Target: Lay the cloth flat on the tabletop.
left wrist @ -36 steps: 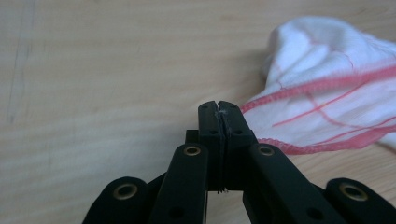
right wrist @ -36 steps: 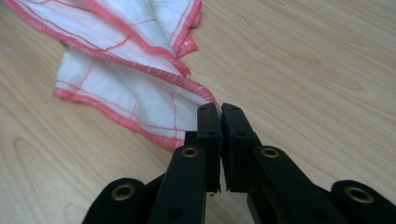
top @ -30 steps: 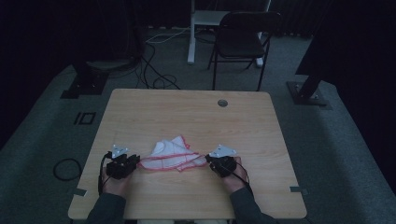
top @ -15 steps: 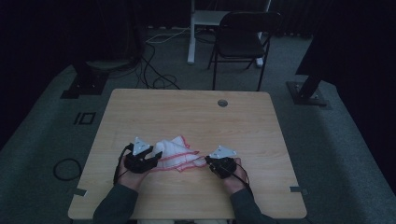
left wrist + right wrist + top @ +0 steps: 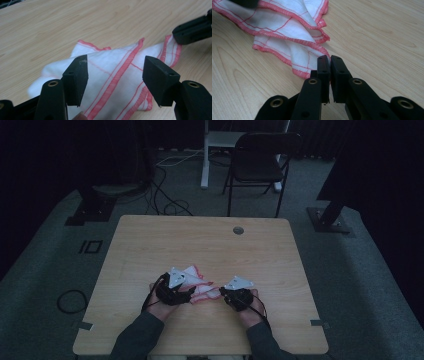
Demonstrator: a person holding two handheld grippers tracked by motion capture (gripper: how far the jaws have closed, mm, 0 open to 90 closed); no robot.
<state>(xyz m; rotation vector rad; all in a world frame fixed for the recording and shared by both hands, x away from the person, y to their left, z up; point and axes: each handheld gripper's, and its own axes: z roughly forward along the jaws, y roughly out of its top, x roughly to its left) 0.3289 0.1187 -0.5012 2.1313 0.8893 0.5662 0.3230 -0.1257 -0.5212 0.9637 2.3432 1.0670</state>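
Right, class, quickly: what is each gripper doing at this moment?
Left gripper: open, jaws just opened, above the cloth without gripping it.
Right gripper: shut on the cloth's corner.

One cloth (image 5: 196,281), two hand-held grippers, left (image 5: 186,296) and right (image 5: 223,295), one table (image 5: 150,240), one chair (image 5: 260,162)

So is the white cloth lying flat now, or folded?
Folded: the cloth is bunched in overlapping layers, red hems crossing, one corner pinched by the right gripper.
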